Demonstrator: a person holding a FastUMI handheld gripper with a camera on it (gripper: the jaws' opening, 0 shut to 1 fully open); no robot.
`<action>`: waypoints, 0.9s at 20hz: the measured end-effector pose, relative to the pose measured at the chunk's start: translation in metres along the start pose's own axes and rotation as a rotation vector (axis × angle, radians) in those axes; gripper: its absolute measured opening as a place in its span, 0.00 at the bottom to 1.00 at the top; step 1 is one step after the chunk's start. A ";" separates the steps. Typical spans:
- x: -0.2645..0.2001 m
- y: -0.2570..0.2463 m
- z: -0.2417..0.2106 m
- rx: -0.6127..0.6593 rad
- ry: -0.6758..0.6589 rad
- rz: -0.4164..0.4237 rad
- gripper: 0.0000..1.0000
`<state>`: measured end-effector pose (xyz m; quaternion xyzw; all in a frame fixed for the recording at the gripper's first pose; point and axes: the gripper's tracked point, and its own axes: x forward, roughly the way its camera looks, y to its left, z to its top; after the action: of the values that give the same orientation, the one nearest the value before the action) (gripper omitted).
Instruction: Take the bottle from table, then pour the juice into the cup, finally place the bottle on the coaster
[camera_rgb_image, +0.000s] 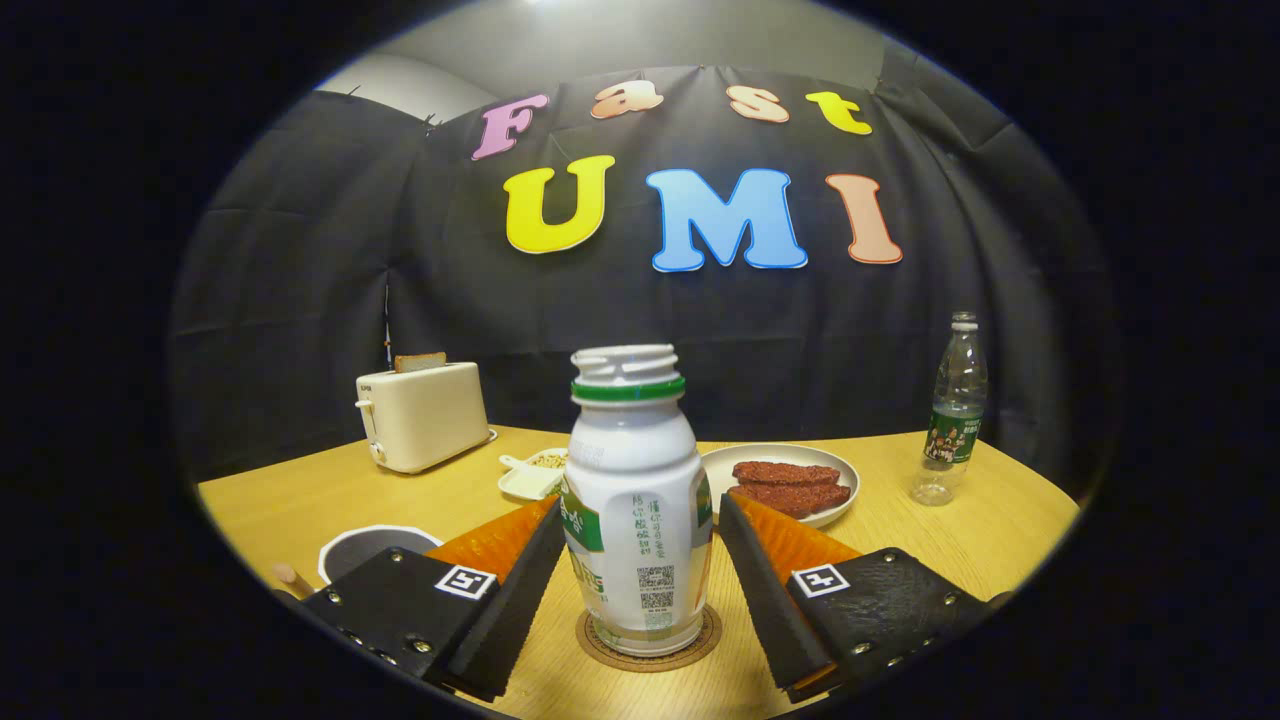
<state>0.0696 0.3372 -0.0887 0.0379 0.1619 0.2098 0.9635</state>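
The gripper (640, 590) stands with its two fingers spread to either side of the bottle (636, 500), a narrow gap showing between each inner face and the bottle's wall on both sides, so it appears to have hold of nothing. The bottle stands upright between the fingers, its base on the round coaster (648, 638) that lies on the wooden counter (1000, 540), which suggests the task is at its last step. The danger from here lies in drawing the gripper off: if it pulls back askew, or one finger drags along the label, the tall and narrow bottle could tip or slide off the coaster, and since its mouth is open with no cap on, anything left inside would spill. The bottle is white plastic with a green ring below the threaded neck and a green and white label with small print; how much juice remains cannot be told through its opaque wall. Just beyond the left finger sits a dark cup (365, 548) with a pale rim, near enough to be knocked by a wide swing. Farther back are a small white dish (533, 476), a plate (780, 480) with reddish-brown slices, a cream toaster (422, 415) with bread in its slot, and a clear water bottle (952, 415) well apart to the right.
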 end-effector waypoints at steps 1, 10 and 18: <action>-0.003 0.000 0.007 -0.009 -0.016 -0.003 0.92; -0.047 0.009 0.106 -0.114 -0.219 -0.023 0.92; -0.105 -0.028 0.165 -0.097 -0.359 -0.051 0.92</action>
<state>0.0443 0.2672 0.0945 0.0243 -0.0222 0.1827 0.9826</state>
